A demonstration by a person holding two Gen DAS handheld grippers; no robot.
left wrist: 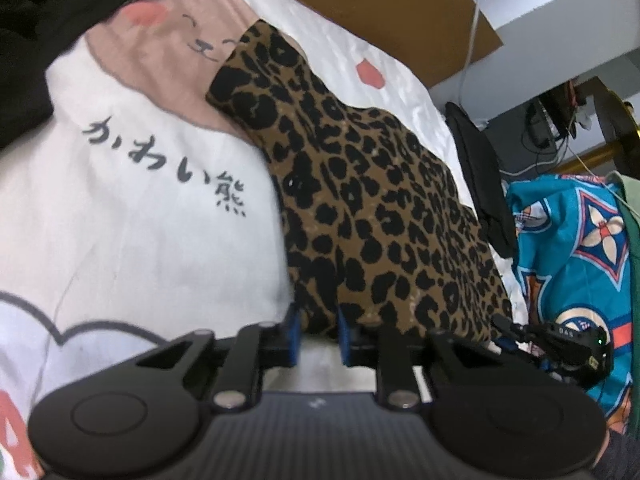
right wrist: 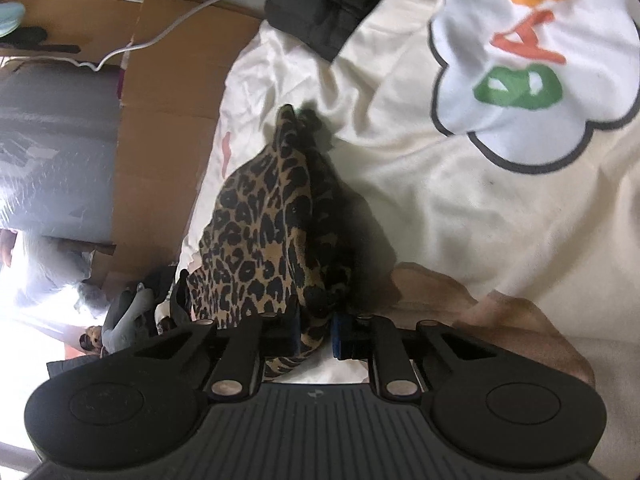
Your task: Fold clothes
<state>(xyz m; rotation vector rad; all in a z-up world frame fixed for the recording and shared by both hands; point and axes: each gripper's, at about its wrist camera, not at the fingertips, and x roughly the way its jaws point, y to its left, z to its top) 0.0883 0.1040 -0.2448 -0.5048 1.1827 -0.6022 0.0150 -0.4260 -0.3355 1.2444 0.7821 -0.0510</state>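
One brown-and-black leopard-print cloth garment (left wrist: pixel 372 208) – left gripper (left wrist: pixel 319 334) and right gripper (right wrist: pixel 316 330) each pinch its near edge, jaws narrow.

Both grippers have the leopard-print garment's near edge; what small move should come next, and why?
Probably lift both ends together and carry the edge toward the far end. The left gripper and right gripper each pinch the leopard garment, which lies stretched on the bedsheet, ready for a fold.

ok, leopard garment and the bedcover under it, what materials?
Leopard garment: looks like soft matte knit, drapes limply, no sheen. Bedcover: smooth printed woven fabric, probably cotton or polyester, fine creases. Both guesses from look alone.
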